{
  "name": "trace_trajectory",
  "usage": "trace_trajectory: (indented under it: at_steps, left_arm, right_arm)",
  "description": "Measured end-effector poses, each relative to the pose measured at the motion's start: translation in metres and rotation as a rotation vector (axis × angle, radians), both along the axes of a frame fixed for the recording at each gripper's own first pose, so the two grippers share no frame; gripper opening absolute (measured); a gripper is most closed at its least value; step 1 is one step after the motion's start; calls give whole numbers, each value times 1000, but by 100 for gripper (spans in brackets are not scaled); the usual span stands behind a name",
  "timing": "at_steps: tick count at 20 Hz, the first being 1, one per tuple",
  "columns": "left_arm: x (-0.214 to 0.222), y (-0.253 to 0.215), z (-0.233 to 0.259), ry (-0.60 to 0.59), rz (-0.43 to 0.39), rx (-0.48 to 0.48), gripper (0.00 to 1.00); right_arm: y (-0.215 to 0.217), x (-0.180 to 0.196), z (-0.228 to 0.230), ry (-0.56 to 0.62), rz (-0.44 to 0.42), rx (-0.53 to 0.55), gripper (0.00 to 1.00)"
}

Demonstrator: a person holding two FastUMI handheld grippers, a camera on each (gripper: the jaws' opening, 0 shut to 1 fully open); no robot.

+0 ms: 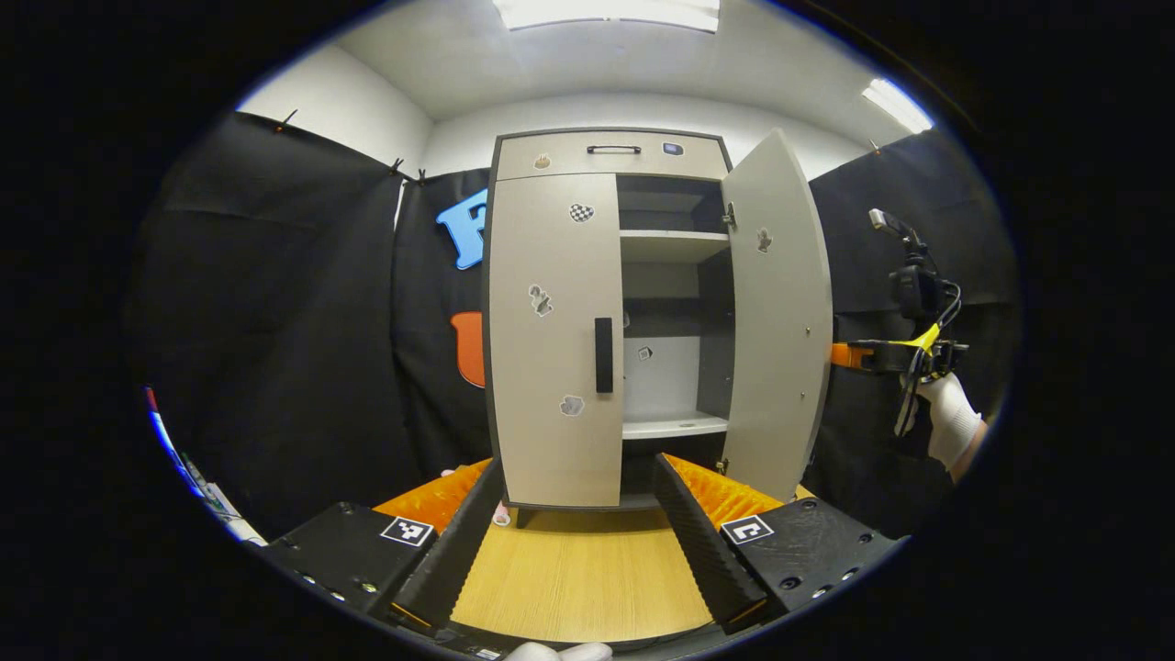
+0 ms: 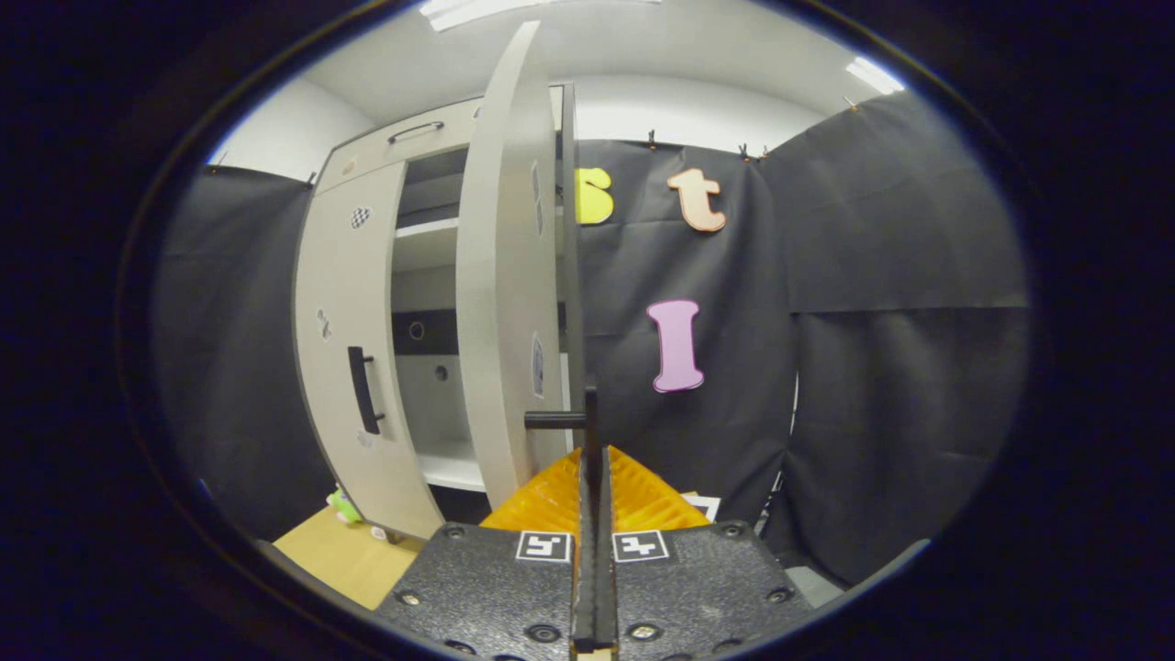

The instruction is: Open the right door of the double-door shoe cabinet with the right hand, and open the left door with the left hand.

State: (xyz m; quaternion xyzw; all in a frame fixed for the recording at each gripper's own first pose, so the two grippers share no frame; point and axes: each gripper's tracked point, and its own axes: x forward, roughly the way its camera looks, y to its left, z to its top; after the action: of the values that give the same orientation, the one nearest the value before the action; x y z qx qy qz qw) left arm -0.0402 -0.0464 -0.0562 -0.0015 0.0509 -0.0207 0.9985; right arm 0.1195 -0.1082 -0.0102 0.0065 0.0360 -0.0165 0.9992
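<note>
Straight ahead in the left gripper view stands the shoe cabinet point(image 1: 610, 312) on the wooden desk point(image 1: 587, 569); its left door point(image 1: 555, 340) is shut flat, the dark handle point(image 1: 603, 355) upright near its inner edge; the right door point(image 1: 776, 321) is swung wide, shelves point(image 1: 672, 243) bare to see inside. The left hand-held gripper point(image 1: 587, 514) hangs in front of the cabinet with its fingers spread wide apart, nothing between them, well short of the handle. Off at the right edge, a gloved hand point(image 1: 950, 418) holds the right hand-held gripper point(image 1: 849, 355) just behind the open door. Over in the right gripper view, that door point(image 2: 500, 303) stands edge-on; the right hand-held gripper point(image 2: 590, 459) has its fingers pressed together on the door handle point(image 2: 569, 420), the bar sticking out to the left.
</note>
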Motion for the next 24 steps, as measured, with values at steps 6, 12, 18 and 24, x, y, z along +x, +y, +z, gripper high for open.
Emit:
trace_trajectory:
  at_steps: [6, 12, 18, 24]
  left_arm:
    - [-4, -2, 7, 3, 39, 11, 98]
    - [0, 8, 7, -2, 54, 10, 98]
    - [12, 24, 4, -12, 49, 19, 98]
    - [34, 30, 3, -12, 34, -16, 98]
  right_arm:
    - [-4, -15, 7, -9, 20, -33, 5]
    - [-1, -51, 21, -31, 16, -42, 61]
    - [42, -92, 8, -46, 40, -25, 100]
    - [93, -115, -37, 20, 99, -12, 100]
